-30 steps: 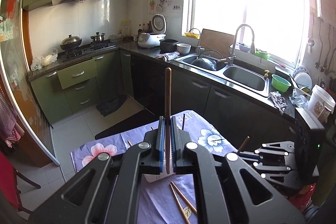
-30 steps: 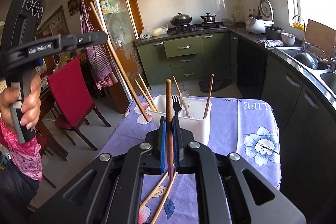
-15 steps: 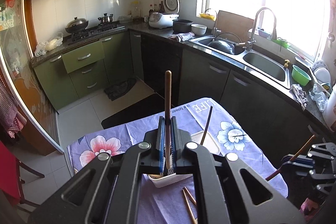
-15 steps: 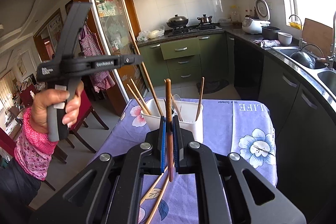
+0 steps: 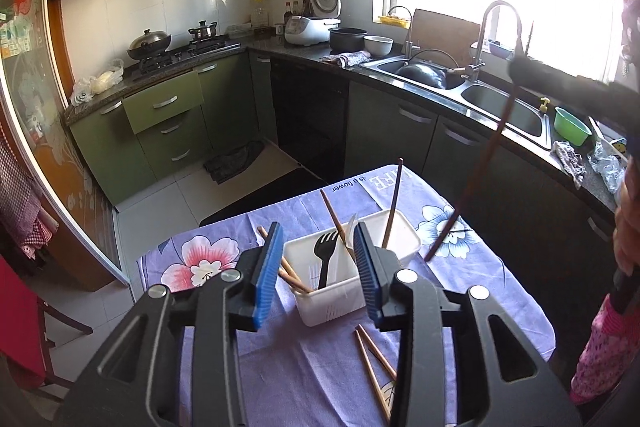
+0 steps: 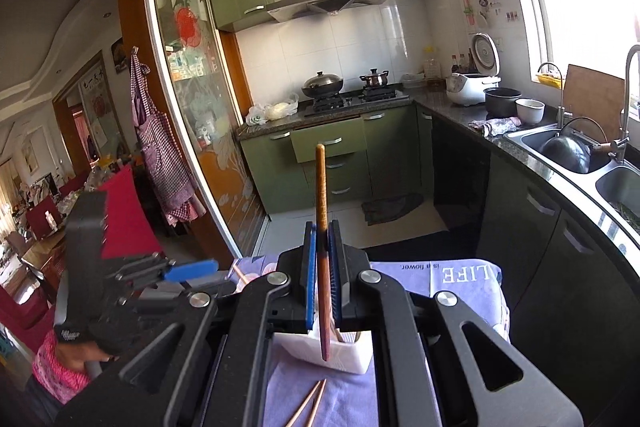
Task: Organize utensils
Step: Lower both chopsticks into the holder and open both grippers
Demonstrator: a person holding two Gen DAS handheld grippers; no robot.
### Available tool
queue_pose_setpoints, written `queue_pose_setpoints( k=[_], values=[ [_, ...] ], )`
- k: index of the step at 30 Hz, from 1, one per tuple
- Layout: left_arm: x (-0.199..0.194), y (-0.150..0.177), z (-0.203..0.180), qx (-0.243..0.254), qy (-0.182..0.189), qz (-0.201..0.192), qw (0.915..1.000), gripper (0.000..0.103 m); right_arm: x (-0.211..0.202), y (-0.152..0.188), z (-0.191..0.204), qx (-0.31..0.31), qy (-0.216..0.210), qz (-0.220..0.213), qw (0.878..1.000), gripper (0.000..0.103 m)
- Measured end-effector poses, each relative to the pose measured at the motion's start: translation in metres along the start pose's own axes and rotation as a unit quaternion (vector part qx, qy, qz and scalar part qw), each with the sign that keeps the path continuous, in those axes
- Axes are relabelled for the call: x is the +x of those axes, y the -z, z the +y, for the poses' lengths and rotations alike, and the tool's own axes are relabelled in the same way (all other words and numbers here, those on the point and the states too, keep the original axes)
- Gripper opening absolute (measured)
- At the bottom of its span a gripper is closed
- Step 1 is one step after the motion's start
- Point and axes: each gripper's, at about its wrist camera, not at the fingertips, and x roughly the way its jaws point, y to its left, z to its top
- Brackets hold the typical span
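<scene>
A white utensil holder (image 5: 340, 297) stands on the purple flowered tablecloth (image 5: 480, 291). It holds a black plastic fork (image 5: 325, 251), a white utensil and several chopsticks (image 5: 392, 203). My left gripper (image 5: 316, 267) is open and empty, just above the holder's near side. My right gripper (image 6: 322, 281) is shut on a brown chopstick (image 6: 321, 223), held upright over the holder (image 6: 348, 357). In the left wrist view that chopstick (image 5: 480, 171) hangs slanted to the right of the holder.
Two loose chopsticks (image 5: 372, 367) lie on the cloth in front of the holder, also in the right wrist view (image 6: 310, 401). The table's edges drop to the kitchen floor. Green cabinets, stove and sink (image 5: 500, 107) line the far walls. A red chair (image 6: 124, 215) stands left.
My left gripper has opened and no longer holds its chopstick; it has dropped lower over the holder. My right gripper has risen with its chopstick, closer above the holder.
</scene>
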Motion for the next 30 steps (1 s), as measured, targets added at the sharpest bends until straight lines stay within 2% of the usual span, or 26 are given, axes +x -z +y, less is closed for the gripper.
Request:
queue_pose_setpoints(
  k=[3,5,10,15,19,23,26,28,30],
  values=[
    [-0.009,0.011,-0.003,0.005,0.003,0.003,1.0,0.035,0.026,-0.013,-0.004,0.006,0.016,0.005,1.0,0.007],
    [-0.014,0.018,-0.005,0.008,0.006,0.003,0.9999,0.035,0.047,-0.012,-0.009,0.01,0.022,0.022,0.999,0.007],
    [-0.018,0.035,-0.005,0.009,0.011,0.012,0.9998,0.035,0.091,0.024,-0.018,0.013,0.032,0.072,0.997,0.007],
    [-0.016,0.046,-0.005,0.005,0.014,0.026,0.9995,0.035,0.113,0.052,-0.025,0.013,0.033,0.104,0.994,0.009],
    [-0.013,0.051,-0.006,0.002,0.017,0.035,0.9992,0.037,0.101,0.057,-0.027,0.014,0.026,0.094,0.995,0.015],
    [-0.003,0.062,-0.013,0.0,0.028,0.055,0.9981,0.041,0.058,0.071,-0.021,0.007,0.017,0.068,0.998,0.015],
    [0.014,0.079,-0.019,-0.01,0.036,0.082,0.9959,0.042,0.026,0.098,-0.019,-0.002,0.024,0.059,0.998,0.018],
    [0.031,0.094,-0.025,-0.02,0.043,0.109,0.9929,0.045,0.009,0.125,-0.022,0.005,0.033,0.063,0.997,0.03],
    [0.051,0.111,-0.029,-0.033,0.046,0.138,0.9888,0.048,-0.001,0.154,-0.03,0.012,0.049,0.074,0.996,0.03]
  ],
)
